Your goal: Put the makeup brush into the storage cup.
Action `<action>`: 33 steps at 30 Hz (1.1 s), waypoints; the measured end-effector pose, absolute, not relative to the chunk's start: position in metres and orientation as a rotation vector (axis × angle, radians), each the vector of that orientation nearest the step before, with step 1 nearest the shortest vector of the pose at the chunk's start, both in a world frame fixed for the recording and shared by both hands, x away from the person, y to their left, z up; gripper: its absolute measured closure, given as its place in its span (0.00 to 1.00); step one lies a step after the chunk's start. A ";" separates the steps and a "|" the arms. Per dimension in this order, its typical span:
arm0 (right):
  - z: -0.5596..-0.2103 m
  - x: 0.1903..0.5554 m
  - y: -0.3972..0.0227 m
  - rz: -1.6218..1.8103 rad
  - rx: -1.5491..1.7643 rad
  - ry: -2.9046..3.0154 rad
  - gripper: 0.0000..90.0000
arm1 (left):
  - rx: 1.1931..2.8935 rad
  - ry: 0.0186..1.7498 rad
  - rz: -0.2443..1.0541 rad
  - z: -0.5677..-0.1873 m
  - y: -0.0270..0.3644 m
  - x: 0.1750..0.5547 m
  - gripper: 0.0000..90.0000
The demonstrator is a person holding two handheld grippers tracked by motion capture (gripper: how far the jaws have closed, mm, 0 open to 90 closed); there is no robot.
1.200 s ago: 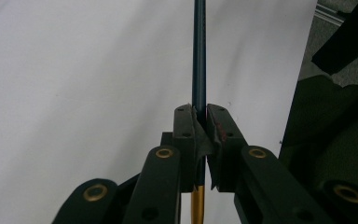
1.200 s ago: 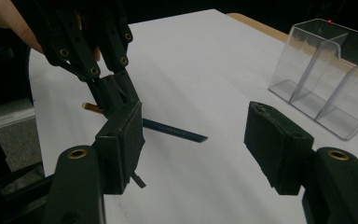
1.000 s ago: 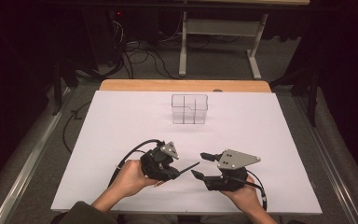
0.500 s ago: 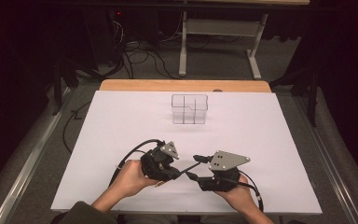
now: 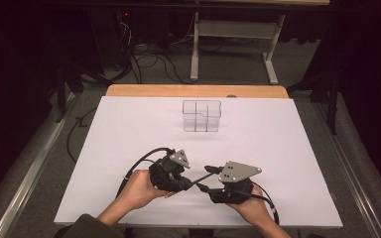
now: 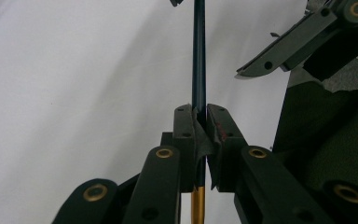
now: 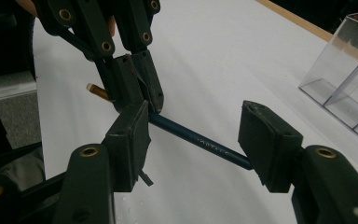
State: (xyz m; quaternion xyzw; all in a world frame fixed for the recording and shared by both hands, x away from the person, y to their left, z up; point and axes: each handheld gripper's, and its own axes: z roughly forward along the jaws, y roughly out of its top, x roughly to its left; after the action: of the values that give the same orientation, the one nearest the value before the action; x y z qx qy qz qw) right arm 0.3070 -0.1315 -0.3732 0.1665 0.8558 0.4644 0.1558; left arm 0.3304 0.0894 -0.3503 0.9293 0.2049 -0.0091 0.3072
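Observation:
A dark blue pencil with a gold end is clamped in my left gripper, which is shut on it near that end. In the high view the left gripper sits low at the table's near middle with the pencil pointing right. My right gripper faces it with its jaws on either side of the pencil's shaft. Those jaws have just been closing a little but stand apart, pads not pressing. One right jaw shows in the left gripper view at upper right.
A clear plastic box with compartments stands on the white table sheet toward the far middle; it also appears as a clear box at upper right. A wooden edge borders the back. Cables lie on the floor beyond.
My right gripper has shifted left toward the left gripper, so its jaws now straddle the pencil. The left gripper and the pencil have stayed put.

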 end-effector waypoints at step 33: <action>-0.379 0.306 -0.123 1.167 0.418 2.452 0.46 | 2.424 0.554 -0.037 -0.346 0.092 0.330 0.91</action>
State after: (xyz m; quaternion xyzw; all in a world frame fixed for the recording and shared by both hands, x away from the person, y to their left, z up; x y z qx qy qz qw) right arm 0.3058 -0.1232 -0.3793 0.1492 0.8752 0.4165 0.1957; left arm 0.3303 0.0916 -0.3463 0.9230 0.2109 -0.0143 0.3215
